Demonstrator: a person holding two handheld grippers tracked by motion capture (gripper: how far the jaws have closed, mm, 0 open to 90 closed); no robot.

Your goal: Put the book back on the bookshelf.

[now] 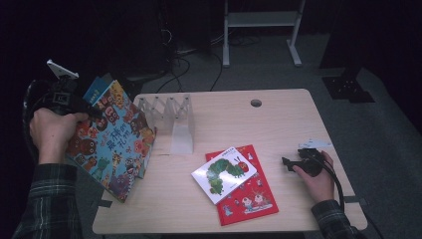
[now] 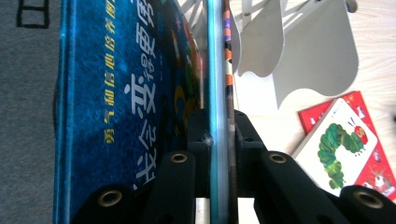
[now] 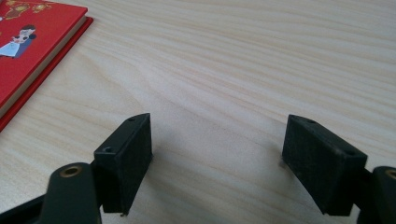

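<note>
The left gripper (image 2: 218, 135) clamps two thin picture books (image 1: 112, 137) together, holding them tilted over the table's (image 1: 278, 119) left edge, just left of the white book rack (image 1: 171, 119). The right gripper (image 3: 217, 163), jaws spread and empty, rests on the table well right of the rack, beside a red book (image 1: 251, 194).

Glossy paper book (image 2: 140, 93), matt pale wood table (image 3: 233, 56).
</note>
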